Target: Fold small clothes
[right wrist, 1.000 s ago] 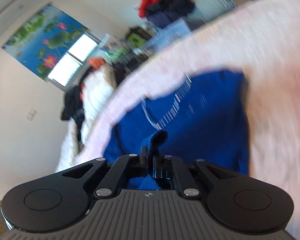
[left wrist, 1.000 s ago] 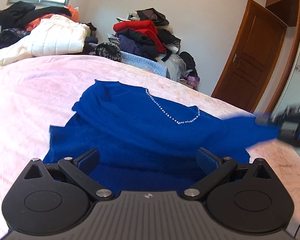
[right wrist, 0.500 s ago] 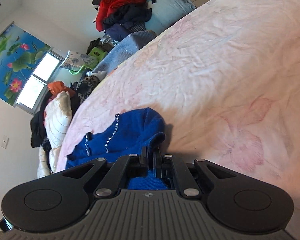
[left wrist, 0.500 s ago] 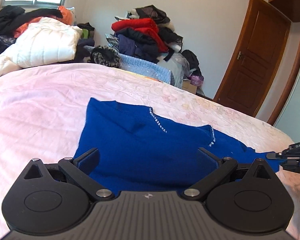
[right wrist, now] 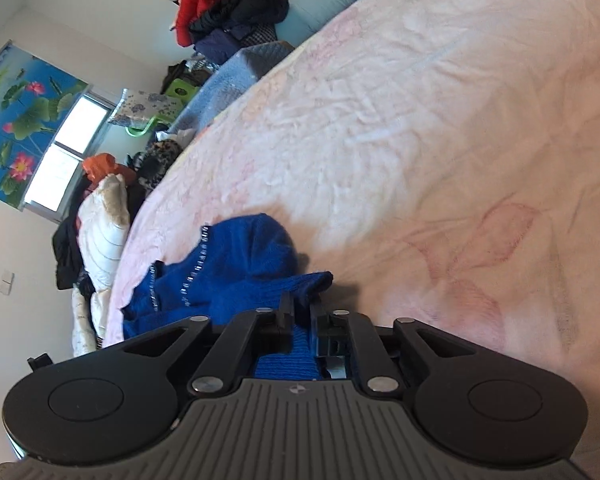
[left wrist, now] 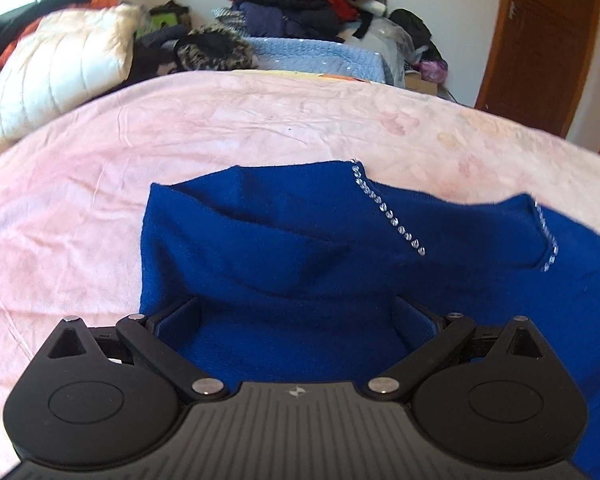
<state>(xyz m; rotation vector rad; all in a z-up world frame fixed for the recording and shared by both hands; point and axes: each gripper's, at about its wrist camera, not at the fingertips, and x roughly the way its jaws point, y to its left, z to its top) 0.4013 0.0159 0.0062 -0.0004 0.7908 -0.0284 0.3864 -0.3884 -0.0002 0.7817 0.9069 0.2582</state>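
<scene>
A blue knit sweater (left wrist: 284, 248) with a row of rhinestones at the neckline lies on the pink bedsheet (left wrist: 140, 128), partly folded over itself. My left gripper (left wrist: 296, 312) is open, its fingers spread wide just above the sweater's near part. My right gripper (right wrist: 302, 308) is shut on a ribbed edge of the sweater (right wrist: 236, 264), low over the bed. The rest of the sweater bunches to its left.
A white quilted jacket (left wrist: 60, 68) and dark clothes lie at the bed's far left. A heap of red and dark clothes (left wrist: 296, 4) sits on a blue blanket beyond the bed. A brown door (left wrist: 540, 40) stands at the right.
The right gripper has carried the sweater's right part inward, so the garment is narrower and doubled over. The left gripper has moved closer over the sweater and stays open.
</scene>
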